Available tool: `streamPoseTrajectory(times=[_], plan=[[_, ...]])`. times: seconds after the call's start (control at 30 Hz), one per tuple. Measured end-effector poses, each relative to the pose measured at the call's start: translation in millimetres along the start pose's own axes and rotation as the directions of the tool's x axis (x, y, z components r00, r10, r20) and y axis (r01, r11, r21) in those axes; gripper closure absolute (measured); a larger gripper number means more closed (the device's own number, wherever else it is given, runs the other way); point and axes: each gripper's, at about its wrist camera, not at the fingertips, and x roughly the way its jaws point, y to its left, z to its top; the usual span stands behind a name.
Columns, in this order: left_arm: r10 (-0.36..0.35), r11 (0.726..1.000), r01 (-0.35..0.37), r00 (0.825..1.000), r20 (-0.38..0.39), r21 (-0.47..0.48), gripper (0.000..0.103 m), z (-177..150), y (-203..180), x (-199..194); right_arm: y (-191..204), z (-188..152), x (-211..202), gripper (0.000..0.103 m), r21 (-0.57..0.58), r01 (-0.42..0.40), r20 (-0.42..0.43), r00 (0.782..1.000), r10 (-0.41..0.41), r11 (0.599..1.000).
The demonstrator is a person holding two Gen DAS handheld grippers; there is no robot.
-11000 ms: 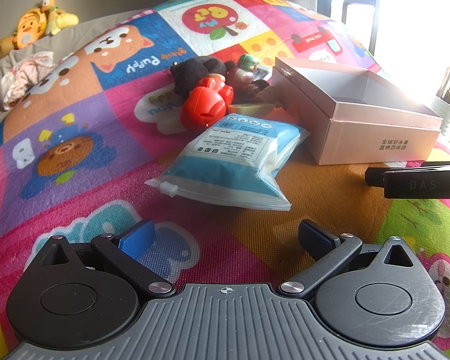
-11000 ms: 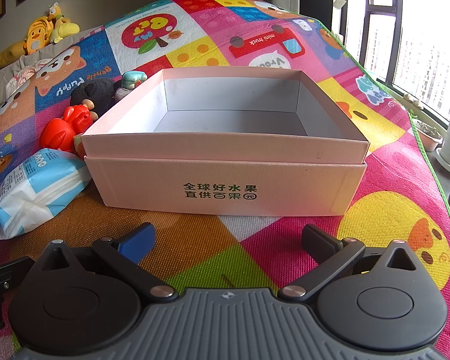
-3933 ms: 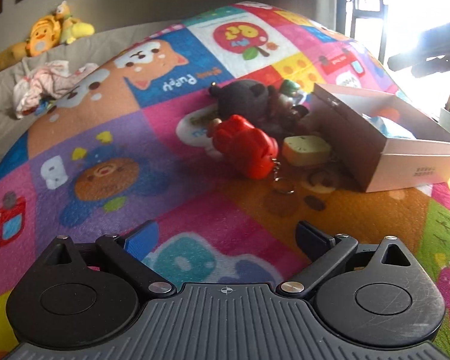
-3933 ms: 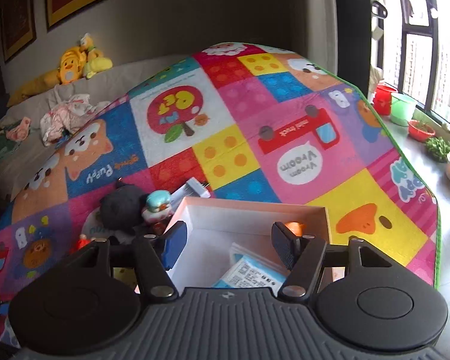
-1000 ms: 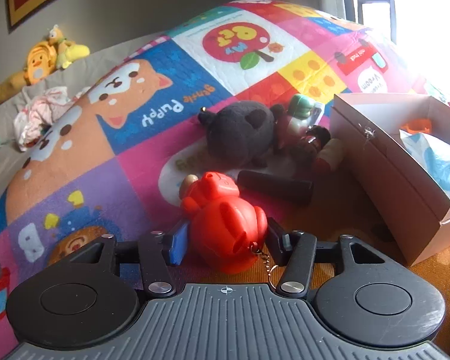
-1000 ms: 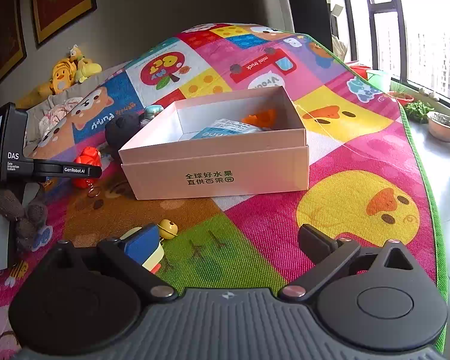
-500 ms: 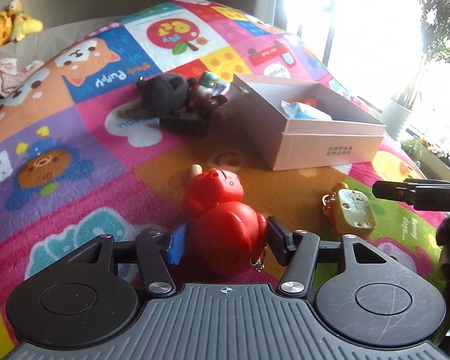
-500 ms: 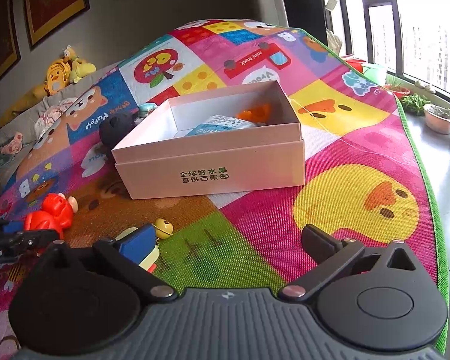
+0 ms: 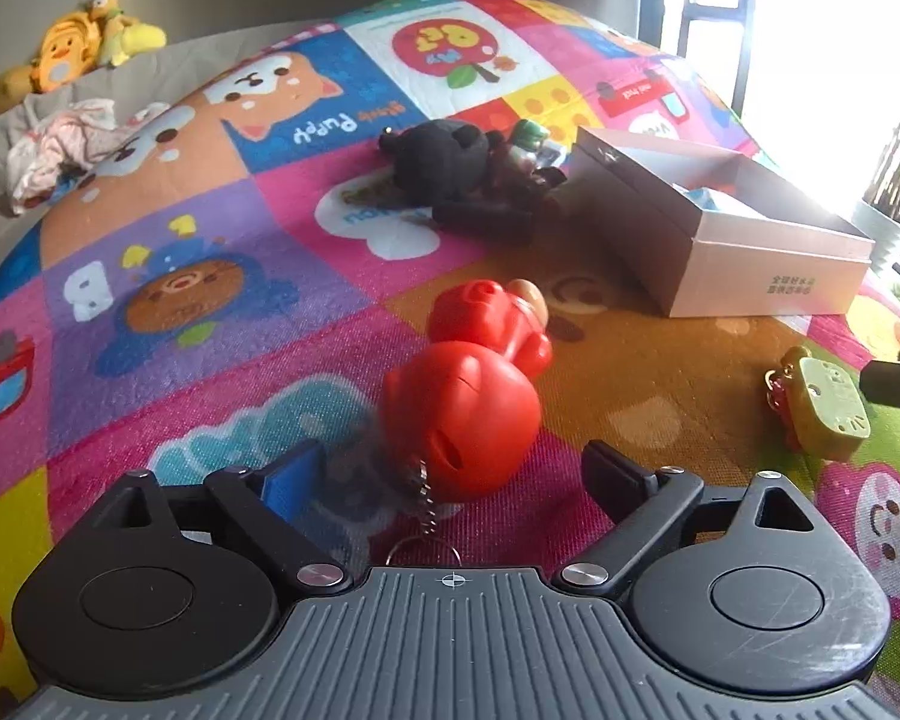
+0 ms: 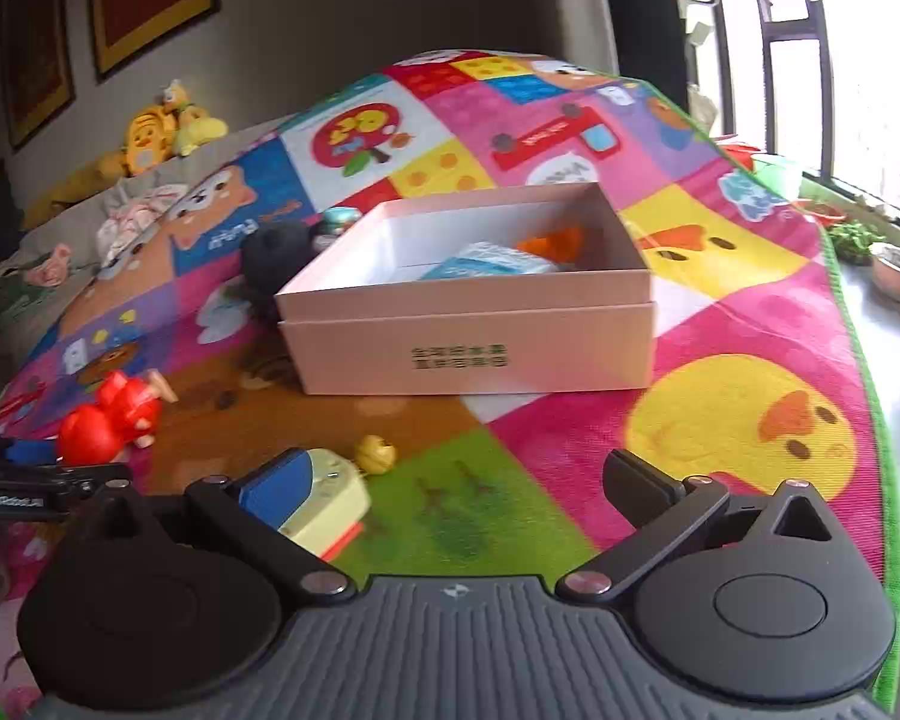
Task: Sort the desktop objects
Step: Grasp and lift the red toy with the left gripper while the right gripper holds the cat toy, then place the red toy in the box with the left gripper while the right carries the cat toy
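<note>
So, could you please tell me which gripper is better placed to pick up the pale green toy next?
Right. The pale green toy lies directly beside the open right gripper, touching its blue finger, while the left gripper faces the red toy.

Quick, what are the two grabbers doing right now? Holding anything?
Left gripper: open, jaws just opened, red plastic toy figure lies loose between them.
Right gripper: open, holding nothing.
</note>
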Motion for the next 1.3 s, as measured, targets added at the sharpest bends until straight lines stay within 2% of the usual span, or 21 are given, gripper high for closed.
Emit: streamPoseTrajectory(times=[0.1,0.23,0.5,0.57,0.63,0.7,0.77,0.87,0.93,1.07,1.3], plan=[[-0.008,1.000,0.008,1.000,0.002,0.006,0.007,-1.2,-1.8,-0.7,24.3,0.3,8.4,0.000,-0.071,-0.047,-0.030,0.999,0.045,0.996],[-0.016,1.000,0.016,1.000,0.001,-0.004,0.006,-1.7,-1.5,-0.4,47.1,1.4,26.4,0.000,-0.148,-0.034,-0.071,0.997,0.023,0.988],[-0.029,1.000,0.029,1.000,-0.003,-0.008,0.003,-1.9,-0.9,0.2,47.1,1.6,34.6,0.001,-0.136,-0.023,-0.108,0.994,0.008,0.991],[-0.029,1.000,0.029,1.000,-0.002,-0.007,0.003,-1.9,-0.5,0.2,44.4,1.3,37.7,0.017,-0.155,0.008,-0.137,0.990,-0.029,0.988],[-0.034,0.999,0.034,0.999,-0.002,-0.008,0.002,-2.2,0.9,0.7,38.5,1.1,34.1,0.021,-0.186,0.063,-0.119,0.989,-0.086,0.981],[-0.044,0.999,0.044,0.999,-0.006,-0.013,0.000,-2.0,2.0,1.7,24.3,1.2,29.1,0.020,-0.193,0.158,-0.096,0.979,-0.179,0.968],[-0.045,0.999,0.045,0.999,-0.010,-0.009,0.000,-1.7,1.4,3.0,6.3,0.7,22.9,0.013,-0.165,0.213,-0.094,0.969,-0.230,0.963],[-0.035,0.999,0.035,0.999,-0.017,0.007,0.000,-2.1,-1.2,3.8,-22.3,1.1,17.3,0.006,-0.033,0.198,-0.142,0.969,-0.201,0.980],[-0.024,0.999,0.025,0.999,-0.023,0.021,0.000,-2.4,-3.6,4.3,-27.9,1.2,15.3,0.001,-0.003,0.172,-0.139,0.976,-0.170,0.985],[-0.017,0.999,0.017,0.999,-0.030,0.032,0.000,-2.2,-5.6,5.0,-20.5,0.9,21.4,0.000,-0.054,0.194,-0.159,0.967,-0.200,0.980],[-0.018,0.999,0.020,0.998,-0.062,0.035,0.000,1.8,-6.2,6.7,-19.4,2.6,23.0,0.000,-0.046,0.198,-0.180,0.962,-0.203,0.979]])
